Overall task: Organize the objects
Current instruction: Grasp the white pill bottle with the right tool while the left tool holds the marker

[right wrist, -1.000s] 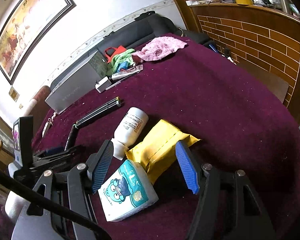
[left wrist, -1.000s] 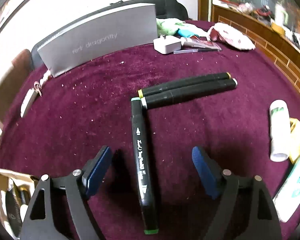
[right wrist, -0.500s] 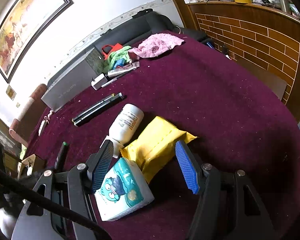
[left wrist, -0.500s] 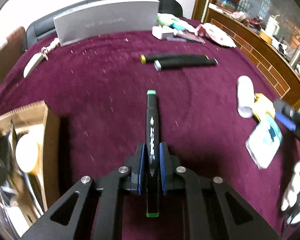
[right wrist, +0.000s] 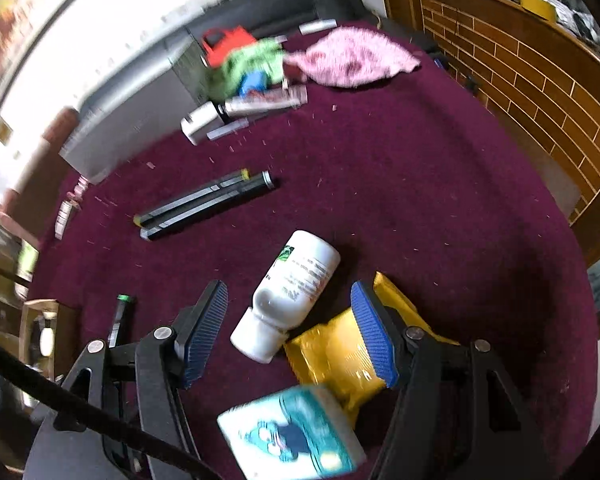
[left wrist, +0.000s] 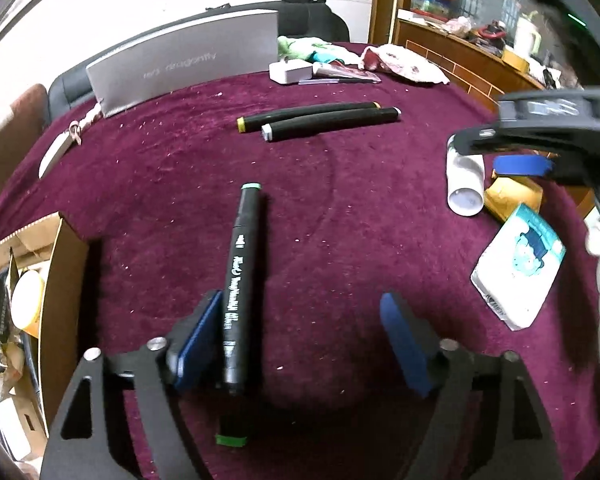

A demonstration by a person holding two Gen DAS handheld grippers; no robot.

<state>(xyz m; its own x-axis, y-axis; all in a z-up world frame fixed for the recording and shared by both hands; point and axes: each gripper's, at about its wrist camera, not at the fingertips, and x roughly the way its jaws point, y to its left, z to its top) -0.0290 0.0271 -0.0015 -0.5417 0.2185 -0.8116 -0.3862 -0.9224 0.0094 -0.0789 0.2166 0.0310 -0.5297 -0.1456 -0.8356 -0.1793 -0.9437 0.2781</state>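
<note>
Released since half a second ago: left gripper (left wrist: 300, 344), jaws now spread wide; green-capped marker (left wrist: 240, 292) lies on the maroon tablecloth (left wrist: 340, 208), against the left blue pad, near the cardboard box (left wrist: 56, 280). Right gripper (right wrist: 290, 332), shifted forward, jaws apart, straddles the white bottle (right wrist: 290, 296); its right pad is over the yellow packet (right wrist: 340, 356). Tissue pack (right wrist: 292, 432) lies just below. Two black markers (left wrist: 320, 120) lie side by side, farther off.
</note>
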